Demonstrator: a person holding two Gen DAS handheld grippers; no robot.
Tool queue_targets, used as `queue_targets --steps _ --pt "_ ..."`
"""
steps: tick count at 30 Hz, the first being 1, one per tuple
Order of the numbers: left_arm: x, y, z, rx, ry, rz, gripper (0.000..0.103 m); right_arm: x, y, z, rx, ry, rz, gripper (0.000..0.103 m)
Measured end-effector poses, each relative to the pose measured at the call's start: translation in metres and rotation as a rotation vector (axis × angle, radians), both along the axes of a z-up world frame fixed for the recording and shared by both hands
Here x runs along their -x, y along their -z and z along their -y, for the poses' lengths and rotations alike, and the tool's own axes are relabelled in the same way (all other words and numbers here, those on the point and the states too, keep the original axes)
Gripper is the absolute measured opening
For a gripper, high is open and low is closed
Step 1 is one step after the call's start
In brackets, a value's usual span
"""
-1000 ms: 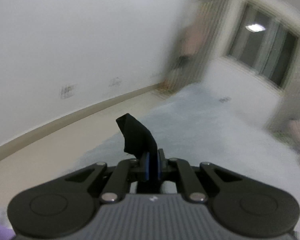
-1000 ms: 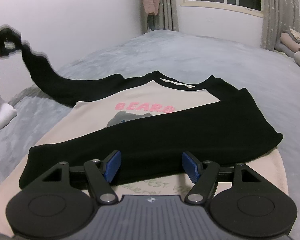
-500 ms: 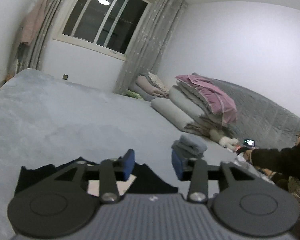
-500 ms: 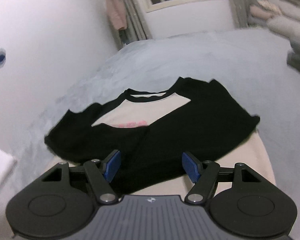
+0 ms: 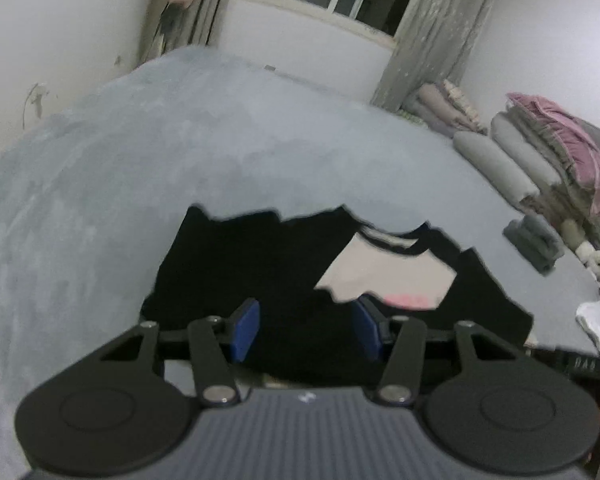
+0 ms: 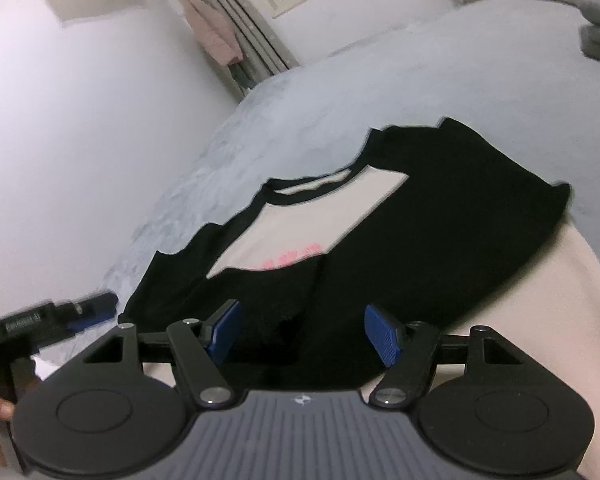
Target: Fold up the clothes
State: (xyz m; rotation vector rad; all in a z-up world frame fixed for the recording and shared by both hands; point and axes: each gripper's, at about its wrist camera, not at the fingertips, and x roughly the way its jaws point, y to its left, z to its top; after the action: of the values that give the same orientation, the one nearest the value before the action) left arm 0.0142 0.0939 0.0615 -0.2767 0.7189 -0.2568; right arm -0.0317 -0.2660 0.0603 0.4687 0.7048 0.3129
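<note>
With both sleeves crossed on the shirt (image 6: 440,216), I hover left gripper (image 5: 306,330) and right gripper (image 6: 302,334) released, aiming squarely for its hem.

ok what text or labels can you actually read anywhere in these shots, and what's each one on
Pink lettering on the cream chest of the shirt: blurred and partly covered by the black sleeves, unreadable.
White label on the left gripper, seen from the right wrist view: too small and blurred to read.
Small white logo mark on the right gripper body: a symbol, not letters.
Label at the right edge of the left wrist view: only "DA" shows, rest blurred.
</note>
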Motion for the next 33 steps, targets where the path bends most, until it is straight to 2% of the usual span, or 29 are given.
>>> queue_targets --steps 3,6,8,9,12,14,19,23,28,33 --pt "0.002 0.009 -0.002 -0.004 0.010 -0.020 0.051 -0.010 0.008 -0.013 0.001 -0.018 -0.015 0.061" --pt "0.003 0.015 0.011 -0.014 0.040 -0.043 0.051 -0.014 0.013 -0.026 0.053 -0.023 0.000 0.046" --pt "0.005 0.018 0.017 -0.008 0.066 -0.051 0.051 -0.015 0.015 -0.029 0.060 -0.022 -0.005 0.018" --pt "0.004 0.019 0.020 -0.010 0.076 -0.052 0.051 -0.016 0.015 -0.031 0.063 -0.022 -0.007 0.009" --pt "0.004 0.023 0.025 -0.012 0.093 -0.052 0.053 -0.012 0.010 -0.029 0.057 -0.007 0.024 0.007" --pt "0.005 0.023 0.024 0.000 0.099 -0.049 0.053 -0.003 -0.005 -0.021 0.026 0.017 0.083 0.007" --pt "0.007 0.016 0.014 0.112 0.094 -0.029 0.060 0.020 -0.043 0.007 -0.068 0.090 0.225 0.007" --pt "0.001 0.017 0.009 0.212 0.065 -0.025 0.062 0.036 -0.060 0.028 -0.123 0.144 0.302 0.007" --pt "-0.011 0.023 0.014 0.259 0.034 -0.040 0.067 0.053 -0.073 0.049 -0.133 0.233 0.378 0.007" --pt "-0.019 0.032 0.014 0.251 0.006 -0.057 0.067 0.069 -0.082 0.068 -0.142 0.301 0.429 0.007"
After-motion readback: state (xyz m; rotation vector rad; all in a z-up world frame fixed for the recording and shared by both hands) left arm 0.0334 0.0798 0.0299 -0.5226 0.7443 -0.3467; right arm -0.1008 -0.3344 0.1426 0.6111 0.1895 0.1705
